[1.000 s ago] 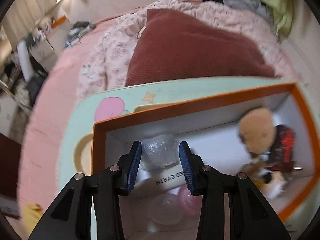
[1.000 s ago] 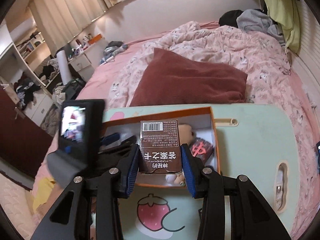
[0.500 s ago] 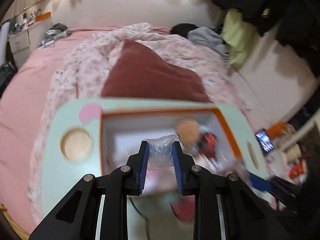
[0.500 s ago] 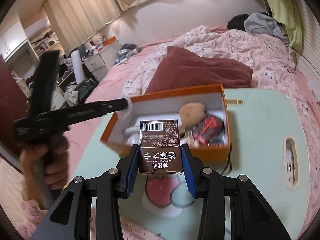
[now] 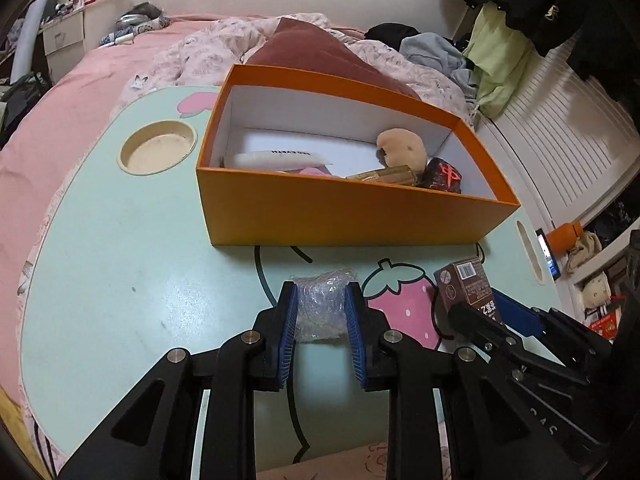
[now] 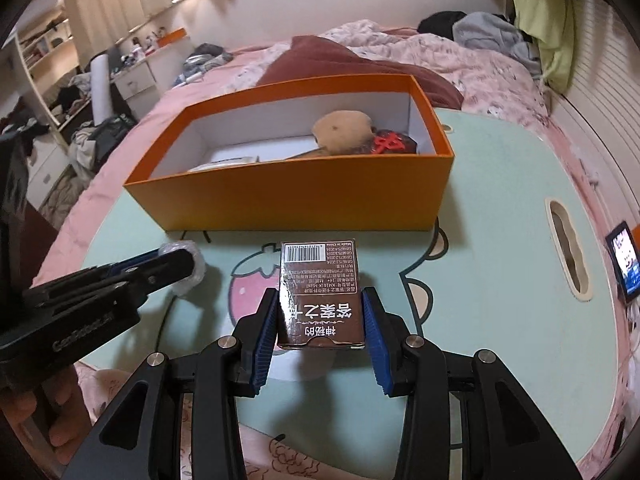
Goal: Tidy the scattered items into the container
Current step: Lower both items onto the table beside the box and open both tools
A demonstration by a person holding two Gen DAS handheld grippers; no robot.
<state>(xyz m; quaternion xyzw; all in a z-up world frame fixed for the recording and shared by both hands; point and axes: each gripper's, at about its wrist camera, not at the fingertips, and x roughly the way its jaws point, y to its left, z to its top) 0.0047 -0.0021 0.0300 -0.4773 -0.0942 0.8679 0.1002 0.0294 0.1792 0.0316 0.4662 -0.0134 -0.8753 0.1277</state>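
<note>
My left gripper (image 5: 320,300) is shut on a crumpled wad of clear plastic (image 5: 320,322), held low over the mint lap table (image 5: 120,260) in front of the orange box (image 5: 340,216). My right gripper (image 6: 322,308) is shut on a brown carton (image 6: 320,280) with a barcode, just right of the left one. The box holds a tan-headed plush doll (image 5: 402,148), a white tube (image 5: 276,158) and a gold item (image 5: 384,176). In the right wrist view the left gripper (image 6: 180,264) and its plastic wad (image 6: 192,276) show at the left.
The table has a round cup recess (image 5: 158,152) at the left and a slot (image 6: 568,256) at the right. A maroon pillow (image 5: 320,52) and pink bedding lie behind the box. A lit screen (image 6: 624,264) is at the far right.
The left gripper shut on the plastic wad inside the box and drew it back out over the table. The right gripper sank and pulled back with the carton.
</note>
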